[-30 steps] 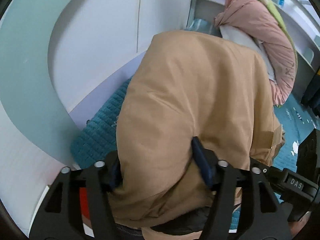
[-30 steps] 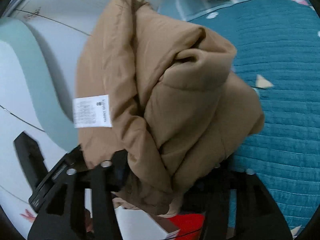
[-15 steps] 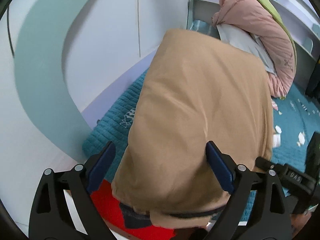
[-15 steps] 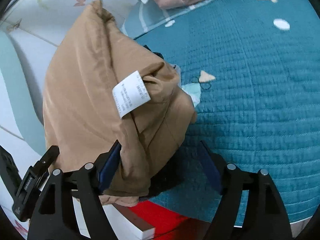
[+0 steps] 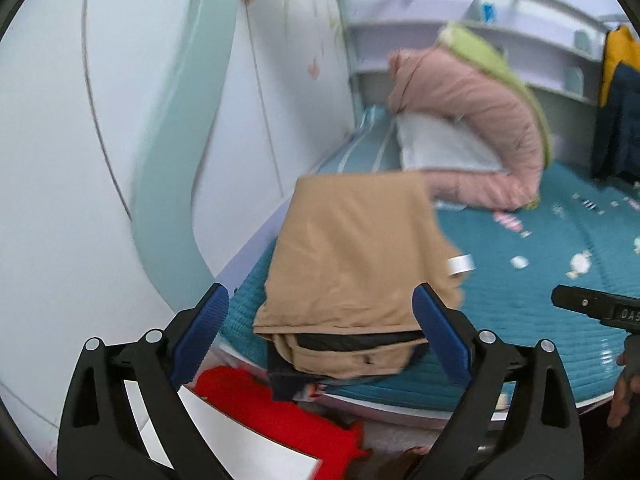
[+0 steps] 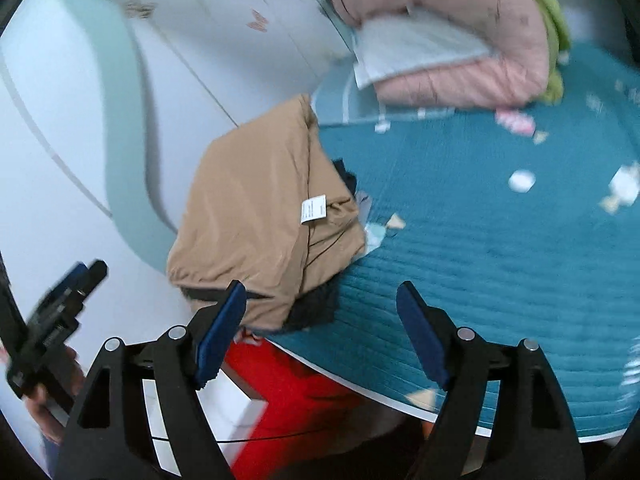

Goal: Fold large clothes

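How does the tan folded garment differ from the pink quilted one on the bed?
The tan garment is folded into a compact, smooth-faced block near the bed's front edge; the pink garment lies farther back in a loose, puffy curve. The tan one shows a white label; the pink one wraps a white item. Both rest on the teal bedspread, untouched.

Tan jacket (image 5: 356, 248) showing black lining, white care label (image 6: 314, 209). Teal quilted bedspread (image 6: 500, 240) carrying scattered white and pink candy prints. Pink quilted duvet (image 5: 480, 112) showing lime-green edge. Gripper fingers wearing blue pads (image 5: 202, 332) on black frames.
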Tool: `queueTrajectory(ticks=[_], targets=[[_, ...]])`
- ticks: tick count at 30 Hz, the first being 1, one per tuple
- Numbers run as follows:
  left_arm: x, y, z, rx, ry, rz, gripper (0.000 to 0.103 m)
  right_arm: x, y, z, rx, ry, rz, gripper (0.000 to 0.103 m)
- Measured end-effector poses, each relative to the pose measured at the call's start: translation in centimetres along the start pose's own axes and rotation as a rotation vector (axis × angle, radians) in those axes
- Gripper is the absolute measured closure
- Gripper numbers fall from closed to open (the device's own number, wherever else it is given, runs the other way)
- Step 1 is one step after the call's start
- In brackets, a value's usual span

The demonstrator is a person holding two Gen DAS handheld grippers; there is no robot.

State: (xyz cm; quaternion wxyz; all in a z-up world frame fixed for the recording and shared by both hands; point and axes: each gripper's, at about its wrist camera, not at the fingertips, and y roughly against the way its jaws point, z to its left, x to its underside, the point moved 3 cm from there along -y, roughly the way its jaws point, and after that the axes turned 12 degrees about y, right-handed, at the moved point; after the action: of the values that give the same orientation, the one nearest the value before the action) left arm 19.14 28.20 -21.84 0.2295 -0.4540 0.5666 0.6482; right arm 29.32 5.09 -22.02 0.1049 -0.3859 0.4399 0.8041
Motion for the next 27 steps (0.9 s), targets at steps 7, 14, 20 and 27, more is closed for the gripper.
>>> queueTrajectory(ticks=[7, 14, 20, 27], targets=[[0.2, 10.3, -4.4, 0.120, 0.067, -0.060, 0.005, -0.1, 10.2, 1.7, 0.093, 0.154, -0.105, 0.018], [1.0, 17.5, -9.2, 0.170, 0.072, -0.075, 0.005, 1.4, 19.6, 4.0, 0.191, 0.221, -0.225, 0.009], [1.5, 21.7, -12.0, 0.176, 0.061, -0.128, 0.005, 2.5, 24.9, 5.2, 0.272, 0.251, -0.301, 0.009], [1.4, 25.3, -13.6, 0.169, 0.074, -0.165, 0.005, 3.5, 29.0, 5.8, 0.339, 0.268, -0.365, 0.008]])
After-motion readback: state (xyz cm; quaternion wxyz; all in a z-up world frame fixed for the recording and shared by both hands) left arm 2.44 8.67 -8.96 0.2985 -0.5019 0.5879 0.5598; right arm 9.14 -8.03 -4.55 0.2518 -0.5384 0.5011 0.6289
